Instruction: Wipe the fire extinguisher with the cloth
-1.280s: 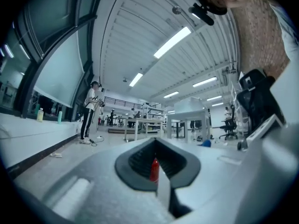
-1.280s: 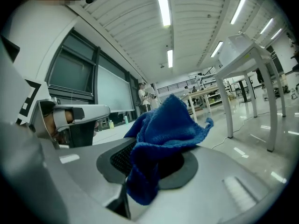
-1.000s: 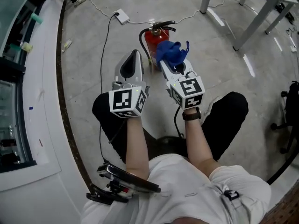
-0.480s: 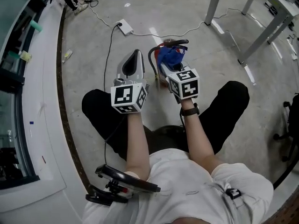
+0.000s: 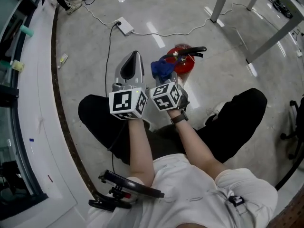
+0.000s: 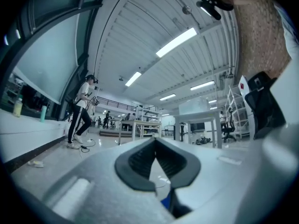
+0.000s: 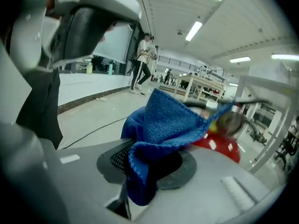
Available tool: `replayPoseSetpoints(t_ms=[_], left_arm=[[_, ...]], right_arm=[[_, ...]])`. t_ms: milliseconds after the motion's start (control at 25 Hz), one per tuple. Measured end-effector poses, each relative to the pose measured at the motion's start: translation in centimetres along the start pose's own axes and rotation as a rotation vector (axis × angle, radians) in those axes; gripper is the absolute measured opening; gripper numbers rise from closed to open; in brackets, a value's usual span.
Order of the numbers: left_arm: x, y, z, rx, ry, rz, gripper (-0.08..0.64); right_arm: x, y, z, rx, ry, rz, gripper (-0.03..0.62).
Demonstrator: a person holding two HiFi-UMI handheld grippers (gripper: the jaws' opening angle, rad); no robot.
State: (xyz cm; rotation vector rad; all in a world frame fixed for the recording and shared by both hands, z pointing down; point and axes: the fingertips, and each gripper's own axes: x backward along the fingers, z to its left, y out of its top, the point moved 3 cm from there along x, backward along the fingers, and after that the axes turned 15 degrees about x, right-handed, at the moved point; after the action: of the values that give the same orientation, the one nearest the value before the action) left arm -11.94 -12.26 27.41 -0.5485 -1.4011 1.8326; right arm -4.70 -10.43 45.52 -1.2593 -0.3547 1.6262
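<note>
The red fire extinguisher (image 5: 184, 63) stands on the floor ahead of the person's knees, its black handle (image 5: 191, 51) on top. My right gripper (image 5: 164, 76) is shut on the blue cloth (image 5: 162, 69), which sits against the extinguisher's left side. In the right gripper view the cloth (image 7: 164, 121) bunches out of the right gripper (image 7: 148, 168), with the extinguisher (image 7: 218, 143) just behind it. My left gripper (image 5: 135, 56) is held close beside the right one, shut and empty. Its tips meet in the left gripper view (image 6: 155, 144).
A white power strip (image 5: 124, 27) and its cables lie on the floor beyond the extinguisher. Metal table legs (image 5: 221, 3) stand at the back right. A curved white ledge (image 5: 35, 103) runs along the left. An office chair (image 5: 295, 122) is at the right edge.
My right gripper has moved left with the cloth, ending next to the left gripper. The extinguisher's red body, hidden behind the cloth before, now shows to its right.
</note>
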Motion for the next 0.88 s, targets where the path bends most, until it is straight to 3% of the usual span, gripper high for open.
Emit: replayPoseSetpoints(t_ms=[320,520,880], left_arm=[[-0.8,-5.2,2.1,0.044,-0.019,0.071,0.000],[-0.9,-6.6,2.7,0.004,-0.008,0.098,0.000],[0.2,-7.4,3.3,0.001,0.027,0.131,0.000]], right_arm=[[-9.0,-12.7,7.0,0.126,0.047,0.206,0.101],[-13.1,-18.2,10.2,0.206,0.095,0.285,0.103],[-16.0,-20.8,13.0,0.547,0.008,0.247,0.101]])
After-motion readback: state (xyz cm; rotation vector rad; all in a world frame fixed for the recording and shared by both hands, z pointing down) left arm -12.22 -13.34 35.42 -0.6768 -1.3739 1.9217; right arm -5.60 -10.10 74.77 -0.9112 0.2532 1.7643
